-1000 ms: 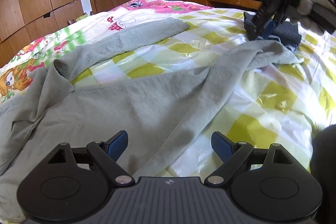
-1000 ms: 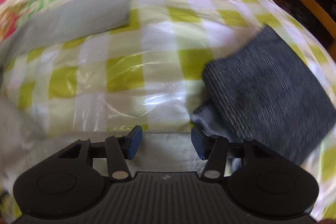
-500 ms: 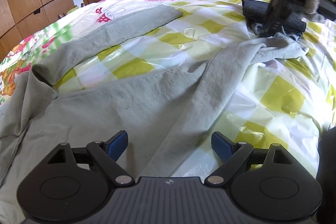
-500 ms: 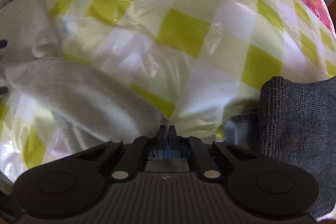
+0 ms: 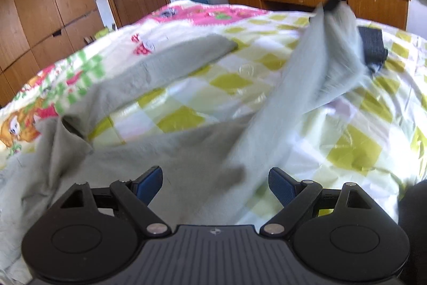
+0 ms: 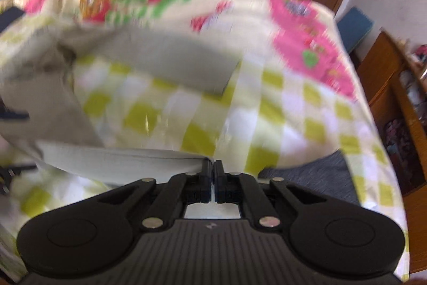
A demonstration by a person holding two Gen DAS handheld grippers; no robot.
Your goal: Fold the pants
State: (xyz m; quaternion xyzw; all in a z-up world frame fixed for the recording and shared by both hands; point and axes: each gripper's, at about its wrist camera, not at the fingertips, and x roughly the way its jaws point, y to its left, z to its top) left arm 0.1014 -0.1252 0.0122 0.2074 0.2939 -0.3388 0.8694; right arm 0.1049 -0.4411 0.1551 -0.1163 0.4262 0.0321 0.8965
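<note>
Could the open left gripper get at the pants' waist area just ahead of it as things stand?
Probably yes: the left gripper is open with the pants lying directly between and ahead of its fingers, nothing covering them.

– What carries everything here?

– A bed (image 5: 355, 148), covered by a glossy sheet in yellow-green and white checks, with a pink and green cartoon print toward the far end.

– And what lies on it?

– Grey-green pants (image 5: 165, 71), spread wide, one leg flat across the checks, the other lifted off the cover. A dark grey folded garment (image 5: 372, 50) rests near the far right edge.
</note>
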